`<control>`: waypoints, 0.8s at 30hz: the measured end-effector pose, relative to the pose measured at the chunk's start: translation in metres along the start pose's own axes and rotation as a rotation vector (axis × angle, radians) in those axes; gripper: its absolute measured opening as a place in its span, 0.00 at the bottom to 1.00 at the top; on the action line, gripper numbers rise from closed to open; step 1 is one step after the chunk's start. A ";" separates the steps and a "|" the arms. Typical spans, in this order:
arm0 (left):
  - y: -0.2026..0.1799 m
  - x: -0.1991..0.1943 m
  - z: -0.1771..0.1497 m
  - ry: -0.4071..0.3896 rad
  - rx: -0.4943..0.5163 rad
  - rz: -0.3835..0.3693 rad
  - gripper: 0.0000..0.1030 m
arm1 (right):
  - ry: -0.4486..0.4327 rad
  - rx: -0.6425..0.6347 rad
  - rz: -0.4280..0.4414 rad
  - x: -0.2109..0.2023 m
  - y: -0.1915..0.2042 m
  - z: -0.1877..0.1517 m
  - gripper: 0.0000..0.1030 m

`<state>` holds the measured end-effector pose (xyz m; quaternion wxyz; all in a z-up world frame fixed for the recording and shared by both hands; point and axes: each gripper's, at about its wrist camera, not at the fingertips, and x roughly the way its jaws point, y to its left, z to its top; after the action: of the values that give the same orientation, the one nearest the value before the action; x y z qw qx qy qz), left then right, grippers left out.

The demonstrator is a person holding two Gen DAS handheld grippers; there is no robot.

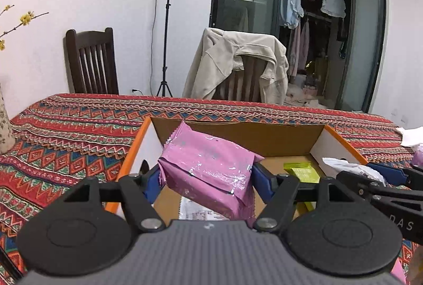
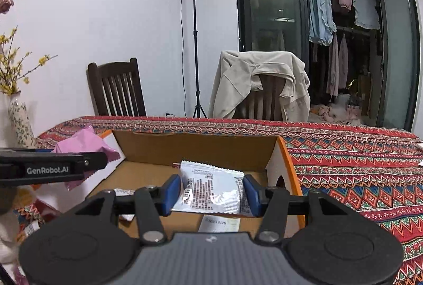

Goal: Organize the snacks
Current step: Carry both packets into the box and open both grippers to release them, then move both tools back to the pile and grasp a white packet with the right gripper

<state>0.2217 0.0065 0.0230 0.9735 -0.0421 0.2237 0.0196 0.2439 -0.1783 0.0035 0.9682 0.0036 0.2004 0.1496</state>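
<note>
My left gripper is shut on a puffy pink snack packet. It holds the packet tilted over the left part of an open cardboard box with an orange rim. My right gripper is shut on a white and silver packet printed with dark text, above the box's right half. On the box floor lie a green packet and a white packet. The right wrist view shows the left gripper's finger and the pink packet at the left.
The box stands on a red patterned tablecloth. A flowered vase with yellow blossoms stands at the left. Two chairs, one draped with a beige jacket, line the far side. Loose wrappers lie on the table's near left and a white item lies at the right.
</note>
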 end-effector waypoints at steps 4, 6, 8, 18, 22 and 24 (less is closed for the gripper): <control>0.000 -0.008 -0.002 -0.054 -0.006 0.016 1.00 | -0.005 0.033 -0.003 -0.002 -0.007 0.000 0.97; 0.001 -0.011 -0.002 -0.074 -0.014 0.024 1.00 | -0.004 0.046 -0.008 -0.002 -0.010 -0.001 1.00; 0.003 -0.012 -0.002 -0.070 -0.024 0.027 1.00 | 0.000 0.050 -0.014 -0.001 -0.011 -0.002 1.00; 0.002 -0.027 0.005 -0.083 -0.053 0.024 1.00 | -0.038 0.052 -0.020 -0.014 -0.009 0.001 1.00; -0.003 -0.041 0.012 -0.090 -0.052 0.025 1.00 | -0.063 0.046 -0.030 -0.029 -0.006 0.009 1.00; -0.003 -0.048 0.015 -0.092 -0.055 0.012 1.00 | -0.078 0.043 -0.027 -0.041 -0.005 0.012 1.00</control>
<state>0.1851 0.0037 0.0583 0.9812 -0.0664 0.1782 0.0335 0.2142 -0.1939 0.0296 0.9770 0.0275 0.1656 0.1318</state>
